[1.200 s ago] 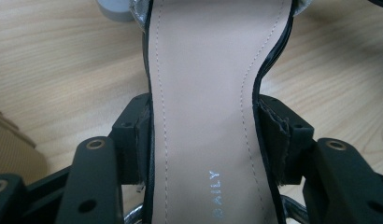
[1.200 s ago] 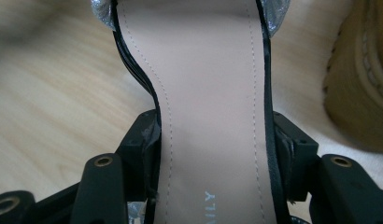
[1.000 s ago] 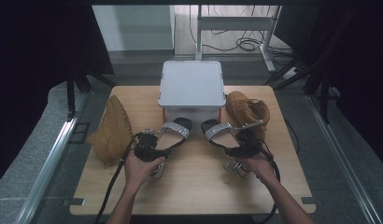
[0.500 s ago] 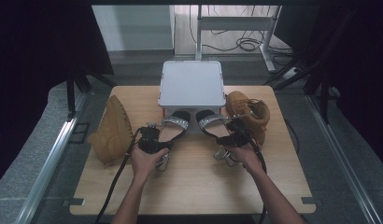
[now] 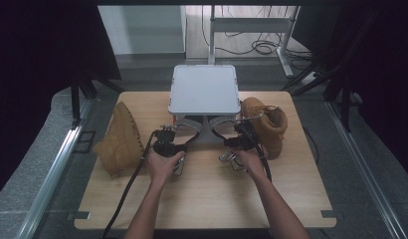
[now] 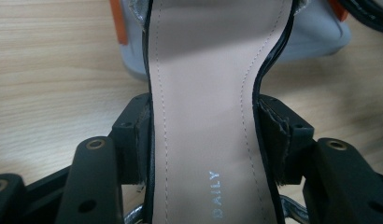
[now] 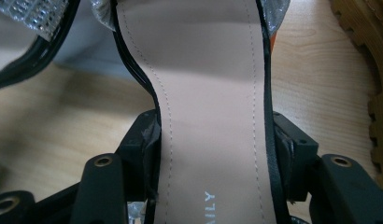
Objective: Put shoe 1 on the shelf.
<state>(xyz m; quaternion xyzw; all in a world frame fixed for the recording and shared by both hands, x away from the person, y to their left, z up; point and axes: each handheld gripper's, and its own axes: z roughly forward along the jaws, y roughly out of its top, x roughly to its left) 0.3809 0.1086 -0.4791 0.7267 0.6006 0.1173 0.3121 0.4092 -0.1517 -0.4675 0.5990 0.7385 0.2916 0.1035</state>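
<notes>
Both sandal insoles (image 6: 203, 116) (image 7: 213, 116) read "DAILY" in silver

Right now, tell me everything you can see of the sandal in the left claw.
The sandal has a smooth pinkish-beige insole with stitched edges, black glossy trim and a silver, glittery toe strap. Silver letters read "DAILY" near the heel. The left claw clamps it across the narrow waist, pads on both edges. Its toe points toward the grey box, above the wooden table.

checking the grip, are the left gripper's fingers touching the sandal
Touching. In the left gripper view both fingers press against the edges of the sandal sole, with no gap on either side.
</notes>
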